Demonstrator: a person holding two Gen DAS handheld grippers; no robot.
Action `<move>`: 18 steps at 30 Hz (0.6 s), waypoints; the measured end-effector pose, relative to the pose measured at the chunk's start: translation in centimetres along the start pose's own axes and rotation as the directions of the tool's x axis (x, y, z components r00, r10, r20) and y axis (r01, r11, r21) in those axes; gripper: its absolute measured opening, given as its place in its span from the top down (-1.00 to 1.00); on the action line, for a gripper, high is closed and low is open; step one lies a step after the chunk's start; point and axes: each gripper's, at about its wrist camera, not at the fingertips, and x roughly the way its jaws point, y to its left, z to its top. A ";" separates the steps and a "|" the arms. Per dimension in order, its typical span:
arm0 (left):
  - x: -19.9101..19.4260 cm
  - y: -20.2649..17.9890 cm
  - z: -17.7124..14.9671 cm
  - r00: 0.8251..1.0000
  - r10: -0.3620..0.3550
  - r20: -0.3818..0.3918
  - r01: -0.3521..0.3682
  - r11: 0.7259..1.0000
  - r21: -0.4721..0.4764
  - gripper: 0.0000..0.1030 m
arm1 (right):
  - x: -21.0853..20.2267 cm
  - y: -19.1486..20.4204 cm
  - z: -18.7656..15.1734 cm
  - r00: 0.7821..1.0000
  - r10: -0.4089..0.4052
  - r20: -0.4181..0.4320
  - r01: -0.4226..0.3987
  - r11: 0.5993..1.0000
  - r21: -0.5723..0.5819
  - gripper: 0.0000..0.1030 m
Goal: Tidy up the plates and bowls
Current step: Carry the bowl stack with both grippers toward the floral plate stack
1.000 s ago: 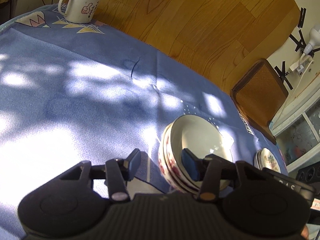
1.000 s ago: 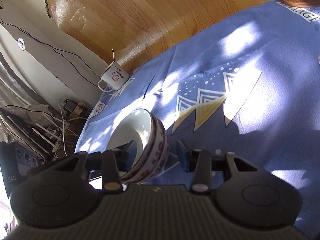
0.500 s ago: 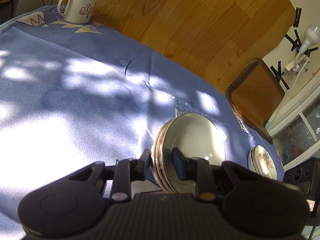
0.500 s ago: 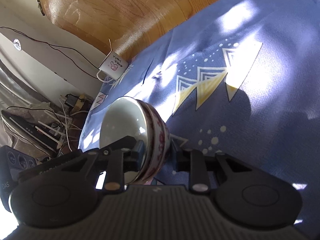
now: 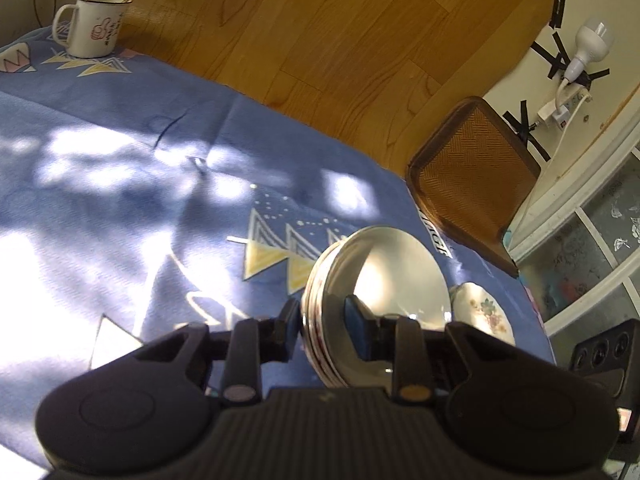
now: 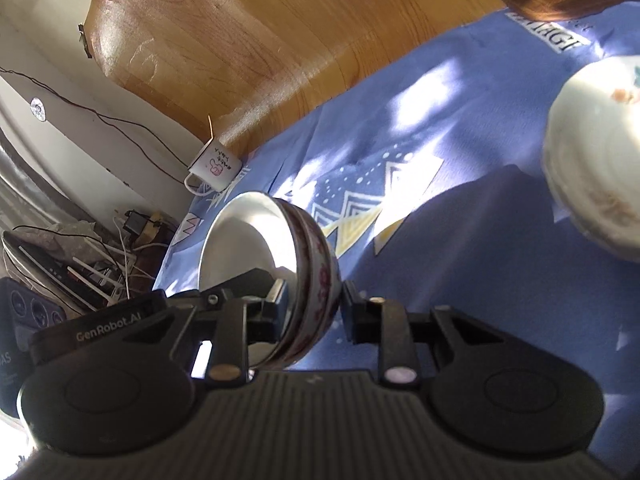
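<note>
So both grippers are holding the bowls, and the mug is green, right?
Not quite. The mug is white with a dark rim and a red drawing, as the left wrist view shows. Both the left gripper and the right gripper do hold the bowls.

Left gripper [image 5: 323, 323] is clamped across the rim of the bowl stack [image 5: 384, 276]; right gripper [image 6: 312, 310] pinches the opposite rim, both tilted downward.
</note>
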 end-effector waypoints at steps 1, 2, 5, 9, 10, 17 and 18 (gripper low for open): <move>0.5 -0.8 0.1 1.000 -0.009 -0.005 0.009 1.000 0.005 0.50 | -0.5 -0.4 0.4 1.000 -0.009 0.008 0.009 1.000 -0.001 0.41; 1.0 -1.6 0.3 1.000 -0.017 -0.010 0.017 1.000 0.010 0.50 | -1.1 -0.9 0.8 1.000 -0.019 0.016 0.019 1.000 0.000 0.41; 2.5 -4.1 0.6 0.999 -0.041 -0.026 0.042 0.999 0.032 0.49 | -2.8 -2.2 2.1 0.998 -0.051 0.042 0.051 0.999 -0.005 0.41; 4.8 -7.9 0.9 0.996 -0.076 -0.051 0.079 0.995 0.063 0.47 | -5.0 -4.1 3.8 0.993 -0.092 0.071 0.093 0.996 -0.010 0.40; 5.3 -8.6 0.8 0.995 -0.082 -0.057 0.086 0.994 0.067 0.47 | -5.5 -4.7 4.2 0.992 -0.101 0.076 0.102 0.995 -0.008 0.40; 9.4 -12.9 0.0 0.985 -0.117 -0.126 0.126 0.990 0.065 0.46 | -8.2 -8.5 6.3 0.984 -0.166 0.060 0.166 0.986 0.016 0.39; 9.8 -13.2 -0.1 0.984 -0.118 -0.135 0.127 0.990 0.063 0.46 | -8.3 -8.9 6.4 0.984 -0.173 0.052 0.172 0.985 0.017 0.39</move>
